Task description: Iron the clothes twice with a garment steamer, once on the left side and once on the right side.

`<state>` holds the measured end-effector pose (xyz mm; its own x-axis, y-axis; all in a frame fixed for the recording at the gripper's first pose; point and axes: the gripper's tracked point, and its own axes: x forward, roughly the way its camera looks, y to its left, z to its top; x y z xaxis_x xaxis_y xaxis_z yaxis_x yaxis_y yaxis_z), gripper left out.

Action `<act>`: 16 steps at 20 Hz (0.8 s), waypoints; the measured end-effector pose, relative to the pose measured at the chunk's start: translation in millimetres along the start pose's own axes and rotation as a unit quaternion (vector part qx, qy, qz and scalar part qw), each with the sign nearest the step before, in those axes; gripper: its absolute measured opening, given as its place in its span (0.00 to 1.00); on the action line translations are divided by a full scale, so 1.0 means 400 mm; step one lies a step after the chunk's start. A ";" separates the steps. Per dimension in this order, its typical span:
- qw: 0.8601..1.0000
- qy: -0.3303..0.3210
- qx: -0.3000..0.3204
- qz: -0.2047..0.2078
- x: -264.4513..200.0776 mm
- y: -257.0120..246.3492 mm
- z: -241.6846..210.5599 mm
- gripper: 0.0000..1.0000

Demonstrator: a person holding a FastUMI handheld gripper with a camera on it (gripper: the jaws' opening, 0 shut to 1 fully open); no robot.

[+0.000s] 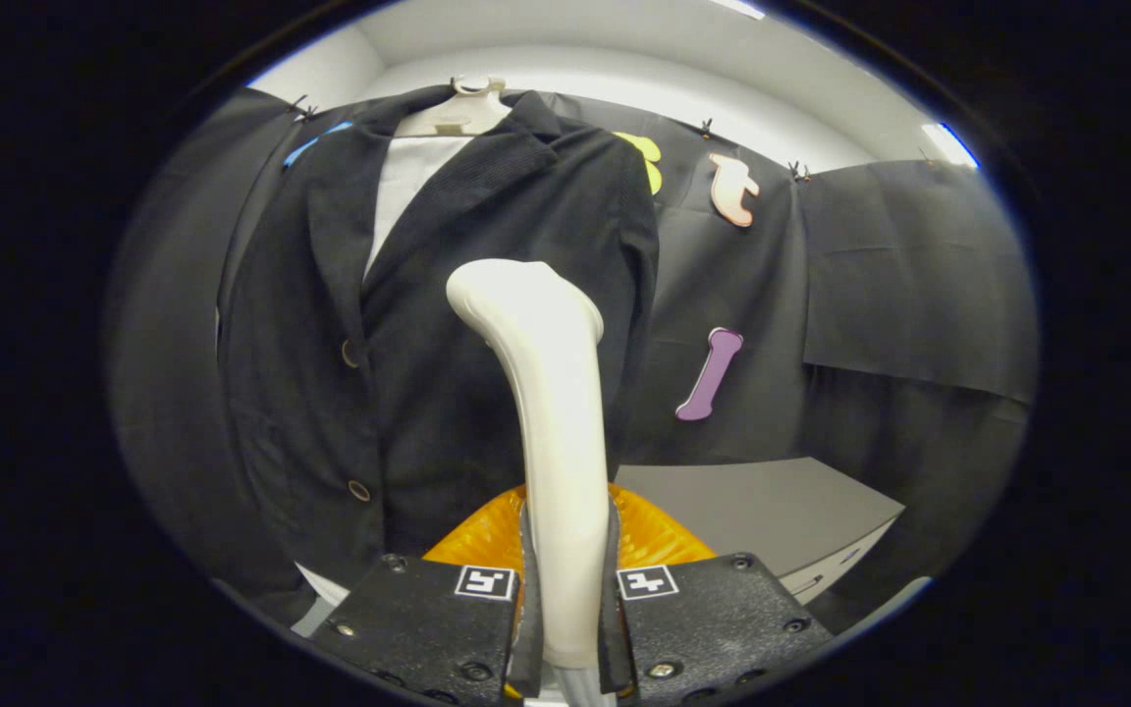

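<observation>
A dark jacket (330,324) with buttons hangs on a pale hanger (455,113) over a white shirt (406,182), just beyond my fingers. My gripper (565,589) is shut on the handle of a cream garment steamer (551,393). The steamer stands upright between the fingers, and its curved head reaches up in front of the jacket's right half, close to the cloth. Whether the head touches the fabric I cannot tell.
A grey table (772,511) stands to the right, behind the fingers. An orange ribbed object (659,535) sits low behind the steamer's handle. Black cloth (880,295) walls the booth behind and to the right.
</observation>
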<state>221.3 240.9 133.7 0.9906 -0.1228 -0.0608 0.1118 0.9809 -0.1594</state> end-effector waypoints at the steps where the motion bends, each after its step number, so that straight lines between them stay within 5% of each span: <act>1: 1.000 0.002 -0.003 -0.001 -0.002 0.001 -0.013 0.25; 16: 0.999 0.022 -0.045 -0.012 -0.009 0.026 -0.181 0.25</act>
<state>213.0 240.4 60.9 0.9831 -0.1548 -0.0980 0.1263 0.9601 -0.2497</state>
